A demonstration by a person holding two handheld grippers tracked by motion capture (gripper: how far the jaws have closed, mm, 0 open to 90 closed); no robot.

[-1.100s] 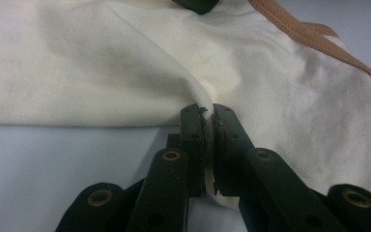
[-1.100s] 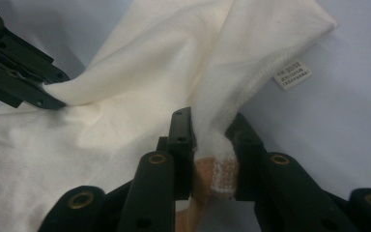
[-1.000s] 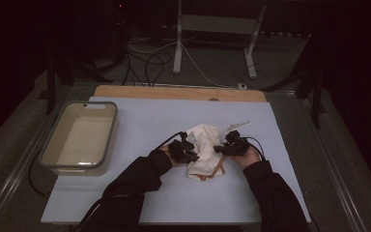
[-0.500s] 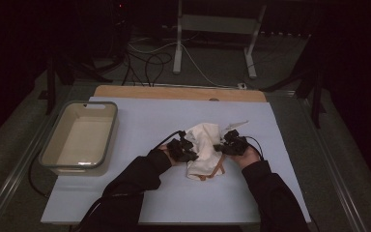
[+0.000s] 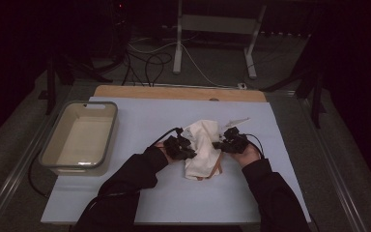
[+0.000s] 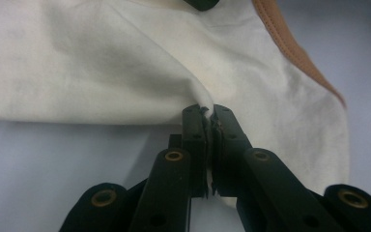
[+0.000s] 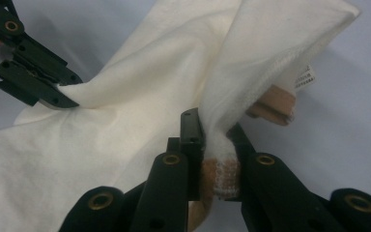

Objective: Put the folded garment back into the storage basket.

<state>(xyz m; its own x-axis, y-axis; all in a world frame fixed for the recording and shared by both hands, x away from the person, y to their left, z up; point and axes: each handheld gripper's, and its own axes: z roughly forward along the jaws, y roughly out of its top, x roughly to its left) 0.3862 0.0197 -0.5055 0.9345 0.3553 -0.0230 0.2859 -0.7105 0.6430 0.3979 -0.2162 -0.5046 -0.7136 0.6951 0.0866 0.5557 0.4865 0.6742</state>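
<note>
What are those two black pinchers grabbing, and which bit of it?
Both hold the cream cloth bag. The left hand-held gripper pinches a fold of its fabric; the right hand-held gripper clamps fabric and the tan strap.

A small white tag (image 7: 305, 77) is sewn on the edge of the cream cloth bag (image 7: 174, 96), seen in the right gripper view. It has tiny dark print on it, but the letters are too small and blurry to read. There are no other words or numbers to read.
</note>
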